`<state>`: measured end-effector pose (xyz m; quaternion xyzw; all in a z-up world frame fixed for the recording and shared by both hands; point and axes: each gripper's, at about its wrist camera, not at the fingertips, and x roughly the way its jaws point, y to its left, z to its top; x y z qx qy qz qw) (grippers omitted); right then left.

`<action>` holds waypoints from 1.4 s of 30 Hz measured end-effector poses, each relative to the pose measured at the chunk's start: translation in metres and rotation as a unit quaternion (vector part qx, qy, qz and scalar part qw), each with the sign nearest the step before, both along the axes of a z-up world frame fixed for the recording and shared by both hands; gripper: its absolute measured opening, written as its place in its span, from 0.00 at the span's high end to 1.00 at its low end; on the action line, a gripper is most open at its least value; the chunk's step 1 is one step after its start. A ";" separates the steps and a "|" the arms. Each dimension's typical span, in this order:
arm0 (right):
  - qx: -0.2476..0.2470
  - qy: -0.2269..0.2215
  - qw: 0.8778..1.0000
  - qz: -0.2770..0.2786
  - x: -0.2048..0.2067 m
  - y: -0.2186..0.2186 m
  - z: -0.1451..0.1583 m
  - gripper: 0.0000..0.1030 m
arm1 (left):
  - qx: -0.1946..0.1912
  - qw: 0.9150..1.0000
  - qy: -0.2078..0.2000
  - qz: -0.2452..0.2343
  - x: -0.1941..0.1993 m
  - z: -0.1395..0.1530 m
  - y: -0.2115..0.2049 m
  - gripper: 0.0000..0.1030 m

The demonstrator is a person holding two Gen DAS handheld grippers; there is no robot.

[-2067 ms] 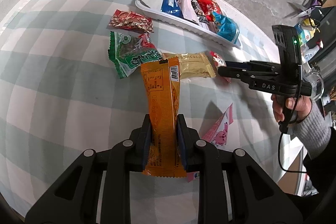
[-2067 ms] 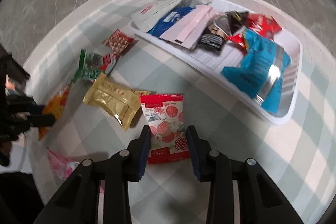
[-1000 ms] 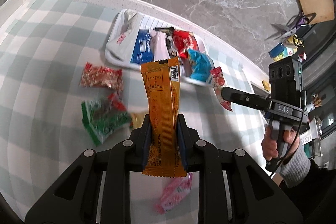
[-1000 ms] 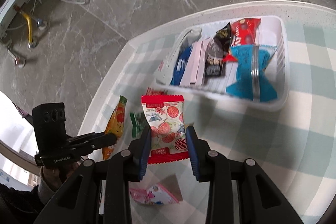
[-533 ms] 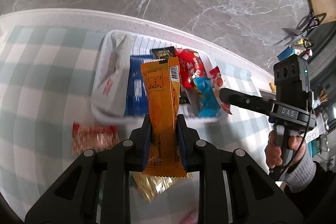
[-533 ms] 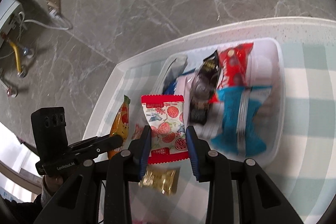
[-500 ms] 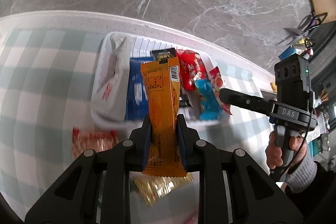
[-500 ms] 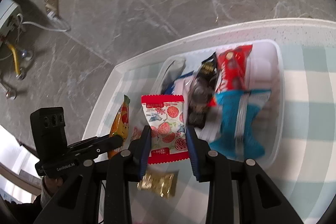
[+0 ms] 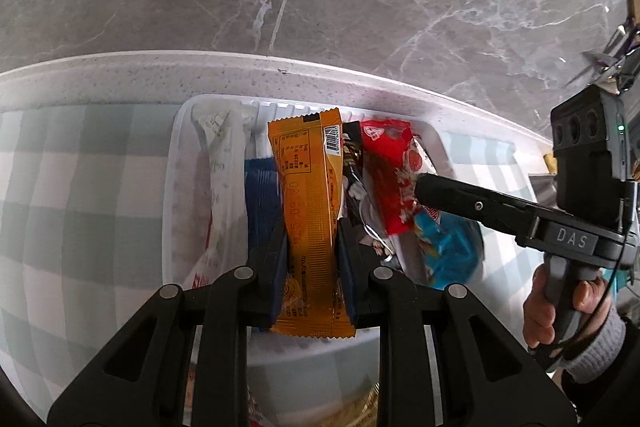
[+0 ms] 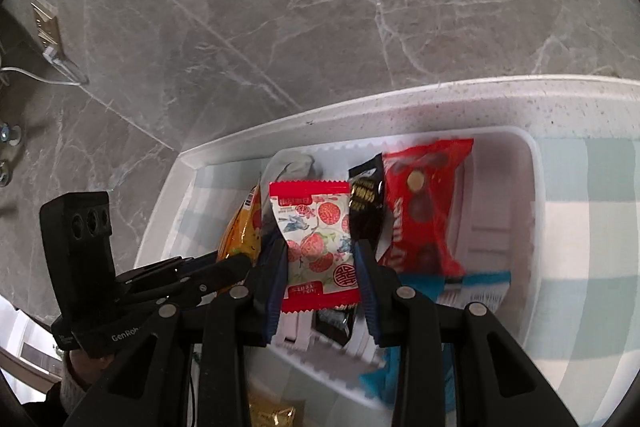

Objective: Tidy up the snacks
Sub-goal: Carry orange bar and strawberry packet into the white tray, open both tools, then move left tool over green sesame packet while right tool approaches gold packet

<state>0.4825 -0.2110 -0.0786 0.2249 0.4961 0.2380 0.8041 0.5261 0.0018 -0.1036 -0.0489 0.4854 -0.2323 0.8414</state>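
Two grippers over white tray (image 9: 172,187), which sits near counter's far edge; free tray floor only at rt end (rest packed). Left gripper (image 9: 312,255) clamped on orange packet (image 9: 310,195), upright above tray's middle. Right gripper (image 10: 320,267) clamped on red-and-white strawberry packet (image 10: 316,239), over tray.

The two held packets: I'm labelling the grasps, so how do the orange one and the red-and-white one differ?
The orange packet is long and narrow; the red-and-white packet is short and squarish. The orange packet shows a barcode and printed text; the red-and-white one shows fruit pictures between red bands. The left gripper clamps the orange one, the right gripper the other. Both stand upright above the white tray.
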 end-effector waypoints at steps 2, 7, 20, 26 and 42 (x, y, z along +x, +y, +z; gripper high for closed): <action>-0.007 0.000 1.000 0.001 0.004 0.003 -0.002 0.65 | 0.010 1.000 -0.003 -0.002 0.005 -0.003 -0.003 0.80; -0.030 0.003 1.000 -0.003 0.012 0.008 -0.007 0.64 | 0.032 0.999 -0.011 -0.005 0.017 -0.013 -0.011 0.80; -0.067 -0.018 0.998 0.009 0.001 0.015 0.001 0.62 | 0.041 0.999 -0.031 0.010 0.011 -0.013 -0.014 0.78; -0.075 -0.037 0.996 0.017 -0.021 0.015 0.014 0.62 | 0.023 0.999 -0.045 0.021 -0.007 0.005 0.004 0.72; -0.098 -0.052 0.990 0.085 -0.109 0.041 0.029 0.57 | 0.020 0.997 -0.056 0.049 -0.119 0.020 0.067 0.57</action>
